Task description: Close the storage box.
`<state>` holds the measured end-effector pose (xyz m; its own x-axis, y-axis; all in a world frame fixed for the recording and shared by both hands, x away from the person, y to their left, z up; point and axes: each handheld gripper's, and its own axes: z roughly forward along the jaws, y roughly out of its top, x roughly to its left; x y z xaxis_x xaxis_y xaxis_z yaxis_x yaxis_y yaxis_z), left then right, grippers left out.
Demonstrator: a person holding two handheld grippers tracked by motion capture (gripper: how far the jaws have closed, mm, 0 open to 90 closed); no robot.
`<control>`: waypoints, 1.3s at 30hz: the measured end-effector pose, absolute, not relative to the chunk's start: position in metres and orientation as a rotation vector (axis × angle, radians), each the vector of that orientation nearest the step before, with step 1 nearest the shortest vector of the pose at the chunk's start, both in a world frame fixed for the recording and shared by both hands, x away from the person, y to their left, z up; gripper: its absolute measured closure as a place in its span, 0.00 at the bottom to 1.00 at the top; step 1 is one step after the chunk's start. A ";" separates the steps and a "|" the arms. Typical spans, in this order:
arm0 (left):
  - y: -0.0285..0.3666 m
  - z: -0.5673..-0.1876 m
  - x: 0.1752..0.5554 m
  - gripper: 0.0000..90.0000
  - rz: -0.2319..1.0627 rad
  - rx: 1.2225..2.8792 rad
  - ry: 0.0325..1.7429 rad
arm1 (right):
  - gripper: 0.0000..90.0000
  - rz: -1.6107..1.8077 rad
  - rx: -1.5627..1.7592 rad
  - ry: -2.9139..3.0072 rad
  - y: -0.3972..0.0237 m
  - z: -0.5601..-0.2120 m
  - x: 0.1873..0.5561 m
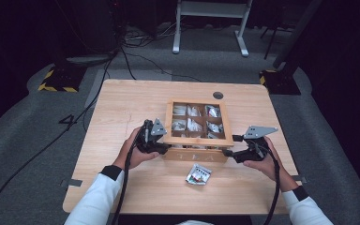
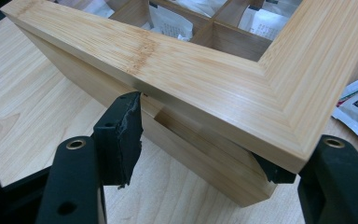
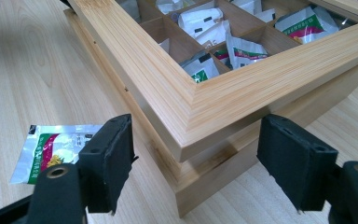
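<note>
While the wooden box (image 1: 198,140) sits near the middle of the table (image 1: 117,117), its framed lid (image 2: 223,88) is seen raised slightly off the base at the near corners. The left gripper (image 1: 161,146) is held at the box's near left corner; in the left gripper view one pad (image 2: 121,135) is pressed against the underside edge of the lid and the other is tucked under the lid's corner, so the lid is clamped between the jaws. The right gripper (image 1: 228,153) is held at the near right corner, its jaws spread wide to either side of that corner, with both pads (image 3: 109,158) kept clear of the wood. Inside the box, packets (image 3: 205,23) are seen lying in the compartments beyond the grippers. A single sachet (image 1: 198,174) is found on the table between the two grippers, just in front of the box.
</note>
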<state>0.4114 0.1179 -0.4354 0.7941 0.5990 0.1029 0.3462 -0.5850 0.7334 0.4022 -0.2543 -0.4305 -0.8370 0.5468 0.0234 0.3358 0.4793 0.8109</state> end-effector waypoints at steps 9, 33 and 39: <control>0.123 -0.438 0.410 0.43 0.344 2.167 0.723 | 0.30 1.326 0.788 2.448 -0.256 -0.431 0.399; 0.130 -0.431 0.391 0.31 0.377 2.154 0.656 | 0.48 1.325 0.789 2.419 -0.257 -0.430 0.395; 0.127 -0.434 0.395 0.28 0.364 2.182 0.670 | 0.46 1.290 0.780 2.434 -0.255 -0.431 0.394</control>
<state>0.3951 0.1269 -0.4336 0.8177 0.5745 0.0353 0.3417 -0.5339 0.7734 0.3944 -0.2546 -0.4311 -0.8159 0.5781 0.0075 0.3307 0.4560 0.8263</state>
